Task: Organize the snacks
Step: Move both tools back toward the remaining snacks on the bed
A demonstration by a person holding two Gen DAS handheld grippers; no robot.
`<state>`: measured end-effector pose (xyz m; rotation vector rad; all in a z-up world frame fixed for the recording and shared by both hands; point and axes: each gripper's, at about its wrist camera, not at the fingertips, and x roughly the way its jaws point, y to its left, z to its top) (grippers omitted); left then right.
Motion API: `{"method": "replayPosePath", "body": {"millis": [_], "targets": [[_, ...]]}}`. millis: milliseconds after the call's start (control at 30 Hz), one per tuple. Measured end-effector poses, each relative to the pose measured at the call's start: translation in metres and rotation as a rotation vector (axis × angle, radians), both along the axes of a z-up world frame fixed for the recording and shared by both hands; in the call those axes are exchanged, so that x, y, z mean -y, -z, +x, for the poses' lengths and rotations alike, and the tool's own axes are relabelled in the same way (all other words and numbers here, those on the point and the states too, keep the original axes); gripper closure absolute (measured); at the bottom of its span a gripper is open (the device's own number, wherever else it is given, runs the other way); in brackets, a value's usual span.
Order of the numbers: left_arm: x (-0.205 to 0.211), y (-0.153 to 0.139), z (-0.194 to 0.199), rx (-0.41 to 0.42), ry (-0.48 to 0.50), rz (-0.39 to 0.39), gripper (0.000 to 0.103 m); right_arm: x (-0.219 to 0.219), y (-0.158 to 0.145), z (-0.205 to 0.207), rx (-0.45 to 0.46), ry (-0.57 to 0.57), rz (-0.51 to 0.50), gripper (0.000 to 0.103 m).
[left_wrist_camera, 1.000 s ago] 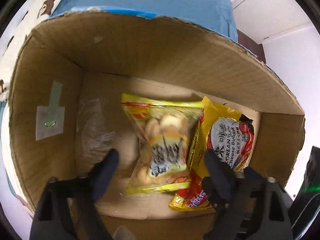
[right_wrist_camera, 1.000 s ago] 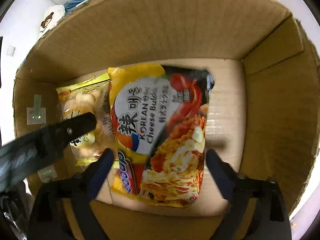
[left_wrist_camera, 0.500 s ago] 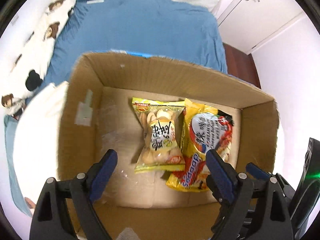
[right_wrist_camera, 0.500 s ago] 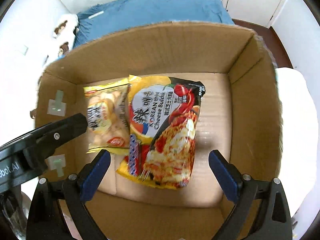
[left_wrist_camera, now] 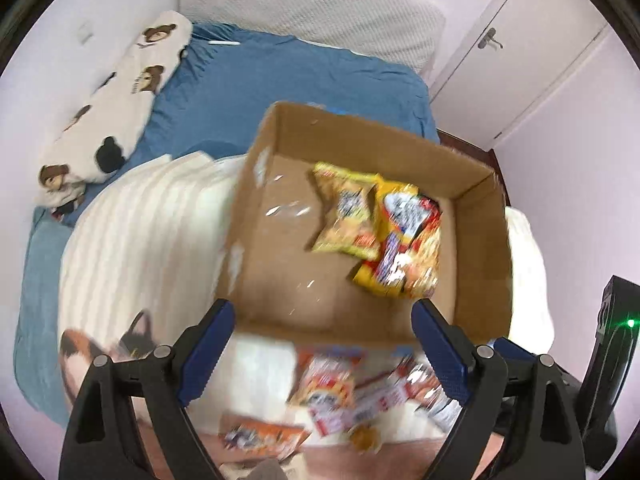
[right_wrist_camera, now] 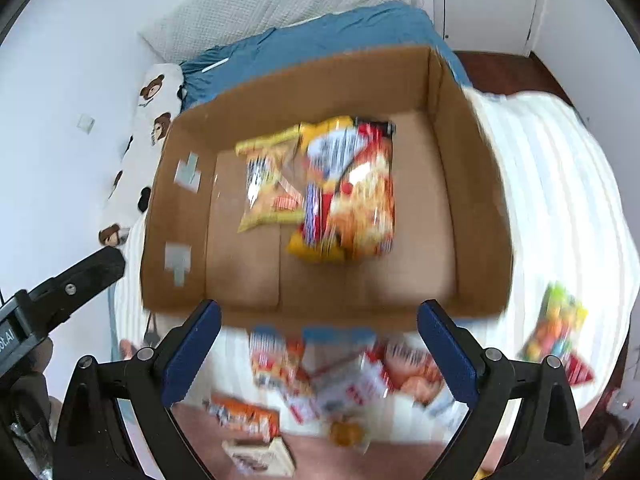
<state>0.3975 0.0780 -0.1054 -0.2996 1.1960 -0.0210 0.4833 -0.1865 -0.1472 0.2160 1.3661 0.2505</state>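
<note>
Both grippers, left (left_wrist_camera: 320,344) and right (right_wrist_camera: 318,340), have risen out of the box (left_wrist_camera: 256,200), wide and empty; two packets (left_wrist_camera: 376,224) stay inside, more snacks (right_wrist_camera: 320,376) wait on the bed's near edge.

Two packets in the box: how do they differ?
The noodle packet is larger than the biscuit packet. It has red and black print; the biscuit packet is mostly yellow with a clear window. The noodle packet's edge overlaps the biscuit packet. Both lie flat on the box floor.

Both grippers up and out of the box

The left gripper (left_wrist_camera: 322,346) and right gripper (right_wrist_camera: 319,343) have lifted clear of the brown cardboard box (right_wrist_camera: 320,76), bringing loose snack packets (right_wrist_camera: 352,384) on the white striped blanket (right_wrist_camera: 560,208) into view.
</note>
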Motion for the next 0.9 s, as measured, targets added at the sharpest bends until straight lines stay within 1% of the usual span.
{"method": "replayPosePath", "body": {"millis": [100, 200, 267, 300, 333, 400, 500, 633, 700, 800, 833, 867, 900], "targets": [[-0.004, 0.007, -0.042, 0.005, -0.003, 0.054, 0.013, 0.002, 0.012, -0.036, -0.034, -0.011, 0.019, 0.003], [0.001, 0.028, -0.08, -0.028, 0.047, 0.115, 0.013, 0.01, 0.029, -0.076, -0.086, -0.01, 0.027, 0.003], [0.01, 0.048, -0.106, -0.07, 0.109, 0.159, 0.013, 0.018, 0.042, -0.103, -0.116, 0.006, 0.029, 0.003], [0.016, 0.062, -0.12, -0.103, 0.16, 0.178, 0.013, 0.021, 0.05, -0.115, -0.13, 0.012, 0.033, 0.003], [0.022, 0.07, -0.131, -0.124, 0.199, 0.192, 0.013, 0.025, 0.056, -0.127, -0.143, 0.02, 0.033, 0.003], [0.034, 0.088, -0.152, -0.154, 0.278, 0.24, 0.013, 0.032, 0.071, -0.149, -0.178, 0.026, 0.031, 0.003], [0.056, 0.118, -0.178, -0.197, 0.423, 0.305, 0.013, 0.043, 0.089, -0.175, -0.224, 0.033, 0.009, 0.003], [0.073, 0.153, -0.197, -0.269, 0.548, 0.348, 0.013, 0.056, 0.103, -0.2, -0.247, 0.064, -0.007, 0.003], [0.078, 0.17, -0.202, -0.299, 0.591, 0.396, 0.013, 0.061, 0.11, -0.212, -0.248, 0.08, -0.019, 0.003], [0.083, 0.19, -0.204, -0.317, 0.634, 0.442, 0.013, 0.069, 0.116, -0.227, -0.259, 0.116, -0.014, 0.003], [0.083, 0.194, -0.203, -0.32, 0.635, 0.447, 0.013, 0.072, 0.116, -0.23, -0.259, 0.124, -0.014, 0.003], [0.082, 0.196, -0.202, -0.325, 0.633, 0.433, 0.017, 0.075, 0.115, -0.233, -0.257, 0.132, -0.017, 0.003], [0.079, 0.198, -0.199, -0.334, 0.614, 0.401, 0.022, 0.079, 0.113, -0.237, -0.252, 0.139, -0.025, 0.003]]}}
